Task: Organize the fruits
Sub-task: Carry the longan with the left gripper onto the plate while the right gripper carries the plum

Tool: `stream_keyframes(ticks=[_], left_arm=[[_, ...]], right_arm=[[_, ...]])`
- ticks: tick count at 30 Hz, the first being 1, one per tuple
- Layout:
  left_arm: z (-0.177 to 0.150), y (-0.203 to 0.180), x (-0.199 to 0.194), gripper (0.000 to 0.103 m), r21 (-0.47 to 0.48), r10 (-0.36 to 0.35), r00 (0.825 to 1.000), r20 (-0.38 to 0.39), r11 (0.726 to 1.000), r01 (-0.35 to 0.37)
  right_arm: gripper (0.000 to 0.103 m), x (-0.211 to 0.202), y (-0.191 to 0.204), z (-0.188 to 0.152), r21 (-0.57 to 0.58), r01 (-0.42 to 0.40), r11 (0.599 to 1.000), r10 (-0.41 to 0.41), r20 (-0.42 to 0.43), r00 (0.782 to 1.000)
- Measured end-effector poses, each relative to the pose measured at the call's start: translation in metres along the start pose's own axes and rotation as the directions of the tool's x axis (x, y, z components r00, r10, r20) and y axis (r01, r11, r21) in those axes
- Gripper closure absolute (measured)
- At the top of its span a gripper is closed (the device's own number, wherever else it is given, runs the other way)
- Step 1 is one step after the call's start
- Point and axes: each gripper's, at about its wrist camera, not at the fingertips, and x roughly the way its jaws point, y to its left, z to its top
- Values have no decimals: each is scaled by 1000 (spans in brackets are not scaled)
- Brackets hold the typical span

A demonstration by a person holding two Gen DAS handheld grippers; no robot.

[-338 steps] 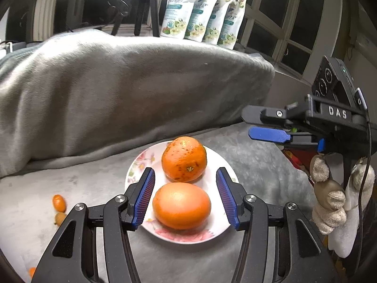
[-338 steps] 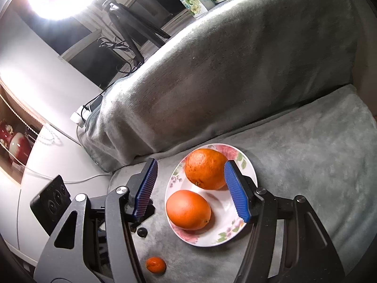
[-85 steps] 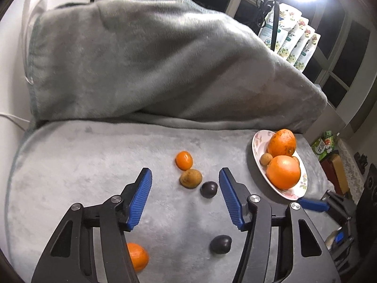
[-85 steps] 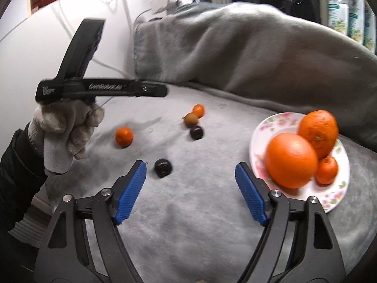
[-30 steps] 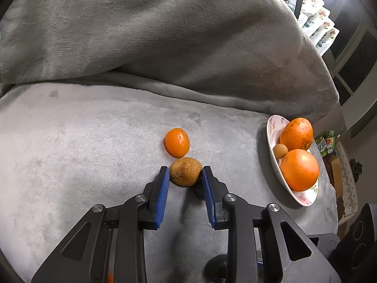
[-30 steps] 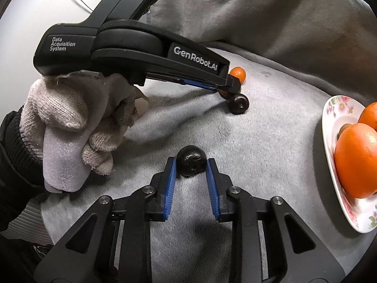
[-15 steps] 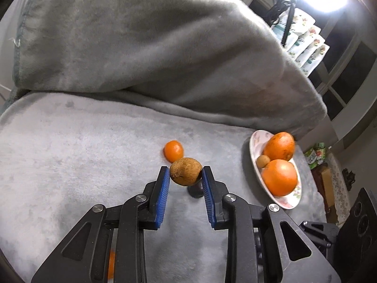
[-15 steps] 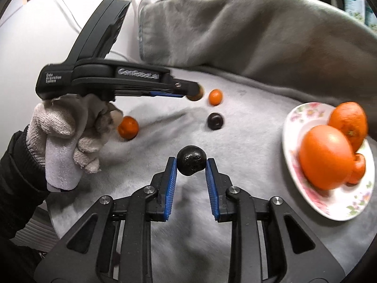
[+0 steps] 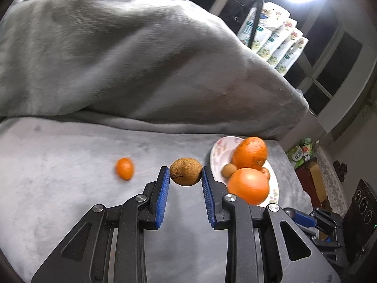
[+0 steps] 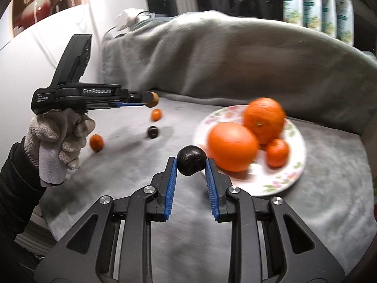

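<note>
My left gripper [image 9: 185,175] is shut on a brown round fruit [image 9: 185,171], lifted above the grey blanket just left of the flowered plate [image 9: 220,145]. In the right wrist view the same brown fruit [image 10: 152,99] shows at the tip of that gripper. My right gripper [image 10: 190,162] is shut on a dark, almost black fruit [image 10: 191,160], held in the air beside the plate [image 10: 292,176]. The plate carries two big oranges [image 10: 232,146], a small orange fruit [image 10: 277,152] and a small brown fruit [image 9: 229,169].
Loose on the blanket lie a small orange fruit [image 10: 156,114], a dark fruit [image 10: 152,132] and another small orange one [image 10: 96,142]. A blanket-covered backrest [image 9: 117,59] rises behind. A gloved hand [image 10: 56,139] holds the left gripper. Floral packets [image 9: 275,44] stand by the window.
Both grippers rose off the blanket with their fruits and swung toward the plate, which now sits closer in both views. The dark fruit that lay by the brown one stays on the blanket.
</note>
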Motion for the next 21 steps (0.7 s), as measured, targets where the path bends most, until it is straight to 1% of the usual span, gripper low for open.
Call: stream_keyframes(ticks=[10, 21], left_arm=[[10, -35, 26, 77, 51, -32, 999, -29, 998, 33], [15, -50, 52, 77, 78, -35, 997, -68, 996, 40]], right_arm=[[77, -20, -41, -8, 56, 59, 997, -60, 16, 998], [77, -16, -61, -10, 77, 70, 995, -71, 7, 997]])
